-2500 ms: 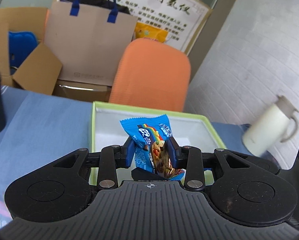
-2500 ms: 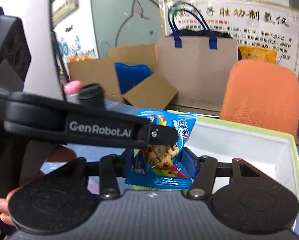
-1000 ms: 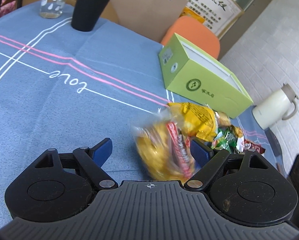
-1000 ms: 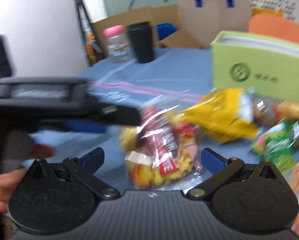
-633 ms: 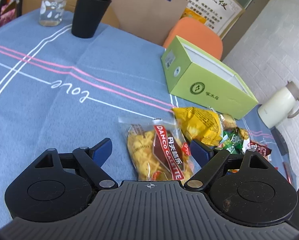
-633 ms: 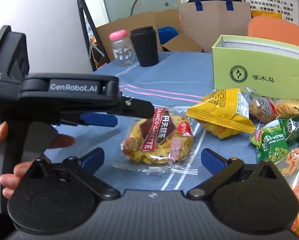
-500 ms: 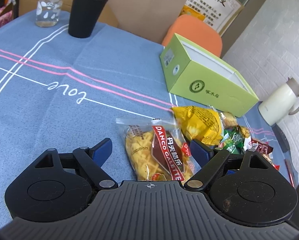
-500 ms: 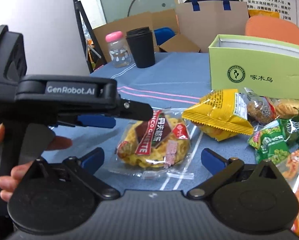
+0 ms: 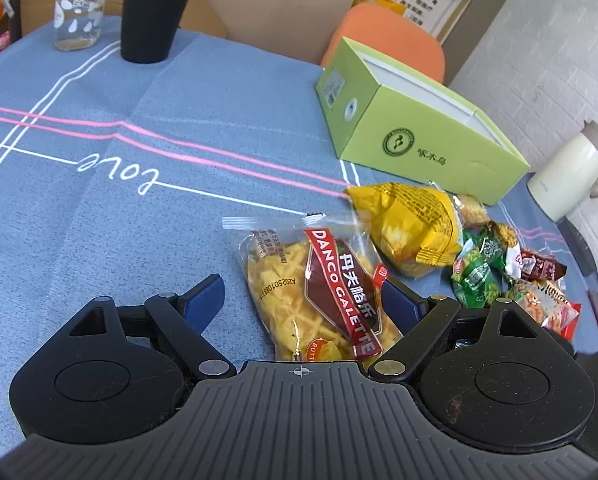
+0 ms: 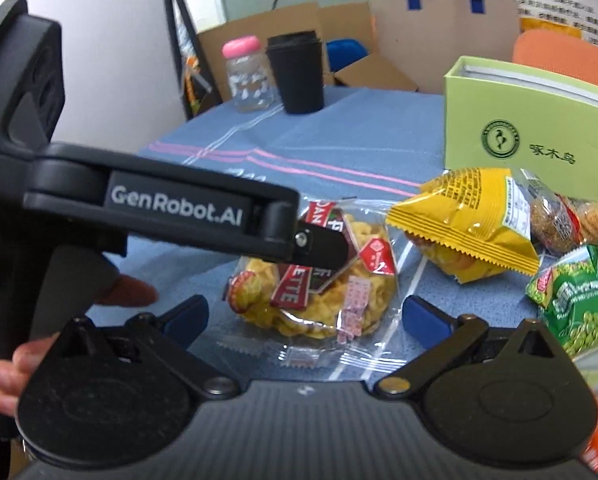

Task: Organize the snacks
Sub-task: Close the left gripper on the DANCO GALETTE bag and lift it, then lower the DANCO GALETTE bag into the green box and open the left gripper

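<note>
Galette packet [image 9: 319,292] lies flat on the desk [image 9: 99,208] between both spread-apart grippers, left gripper [image 9: 299,300] nearer, right gripper [image 10: 305,316] opposite; its long axis runs along the left fingers.

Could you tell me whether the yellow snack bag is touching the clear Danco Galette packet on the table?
Touching: in the left wrist view, the yellow snack bag overlaps the clear Danco Galette packet at its upper right edge, with no tablecloth visible between them.

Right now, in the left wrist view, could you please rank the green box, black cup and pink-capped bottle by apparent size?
1. green box
2. black cup
3. pink-capped bottle

The box lies nearer, so its lead may be overstated.
</note>
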